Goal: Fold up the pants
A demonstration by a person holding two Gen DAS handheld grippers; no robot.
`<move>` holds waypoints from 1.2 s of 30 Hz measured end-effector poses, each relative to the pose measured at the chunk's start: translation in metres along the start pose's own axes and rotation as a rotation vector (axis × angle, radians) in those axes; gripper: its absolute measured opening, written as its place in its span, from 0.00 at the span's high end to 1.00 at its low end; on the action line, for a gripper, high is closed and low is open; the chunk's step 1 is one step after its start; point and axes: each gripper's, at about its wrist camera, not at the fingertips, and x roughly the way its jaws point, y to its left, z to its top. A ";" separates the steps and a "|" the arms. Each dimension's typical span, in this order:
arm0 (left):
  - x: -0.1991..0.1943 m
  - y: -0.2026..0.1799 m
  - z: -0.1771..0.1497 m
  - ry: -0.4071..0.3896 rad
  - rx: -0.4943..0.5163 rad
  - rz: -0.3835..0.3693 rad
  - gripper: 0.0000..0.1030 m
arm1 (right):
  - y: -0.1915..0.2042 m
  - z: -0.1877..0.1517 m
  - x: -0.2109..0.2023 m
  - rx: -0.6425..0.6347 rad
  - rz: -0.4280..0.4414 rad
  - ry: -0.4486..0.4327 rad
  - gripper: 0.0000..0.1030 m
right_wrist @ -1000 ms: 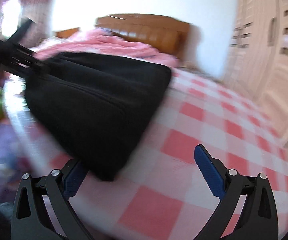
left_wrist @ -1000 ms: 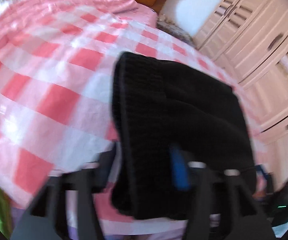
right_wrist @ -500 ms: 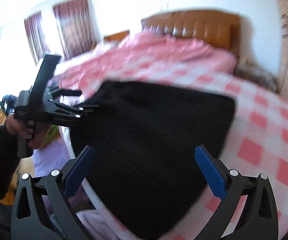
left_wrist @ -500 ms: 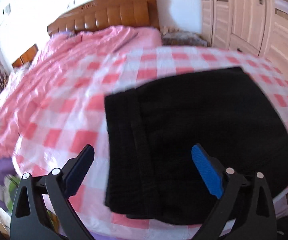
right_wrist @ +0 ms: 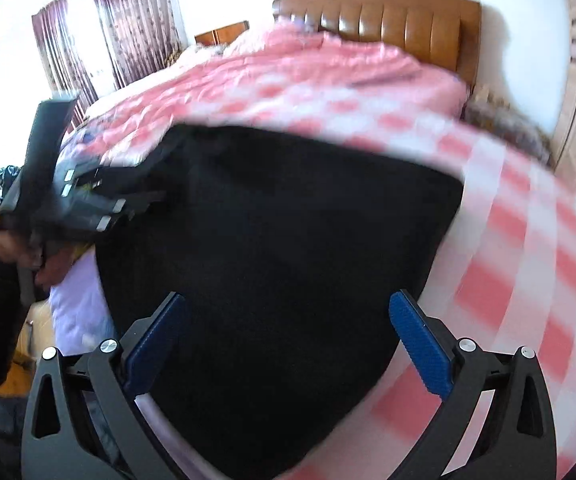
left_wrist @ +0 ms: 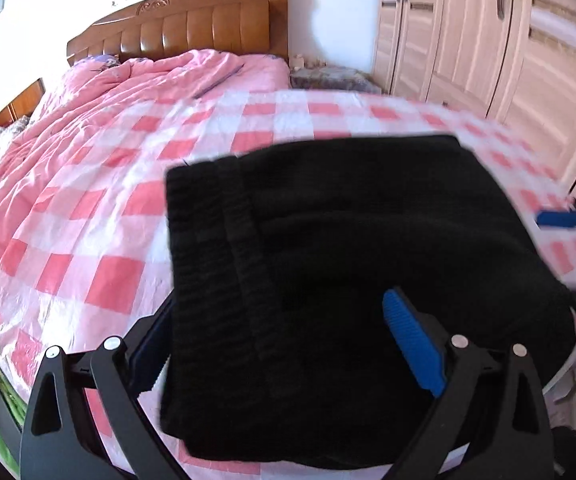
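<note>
The black pants lie folded in a thick rectangle on the pink checked bed sheet, near the bed's front edge. My left gripper is open over their near end, and the ribbed left edge of the pants hides part of its left finger. A blue pad of the right gripper pokes in from the right. In the right wrist view my right gripper is open above the pants, nothing between its pads. A hand holds the left gripper at the pants' far left corner.
A bunched pink quilt lies toward the wooden headboard. Pale wardrobe doors line the right side, with a small covered stand beside the bed. Dark red curtains hang on the left wall.
A second ago the left gripper was nearly shut on the pants' edge; it has let go, opened wide and rolled level. The right gripper has swung left, so the pants fill its view.
</note>
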 end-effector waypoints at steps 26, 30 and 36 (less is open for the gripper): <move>0.028 0.004 0.050 0.070 0.090 0.086 0.05 | -0.058 0.084 0.097 0.036 0.036 0.068 0.05; 0.015 0.003 0.064 0.051 0.072 0.067 0.05 | -0.057 0.088 0.094 0.010 -0.029 0.057 0.05; 0.067 0.008 0.086 0.148 0.057 0.109 0.02 | -0.066 0.085 0.106 0.038 -0.069 0.064 0.05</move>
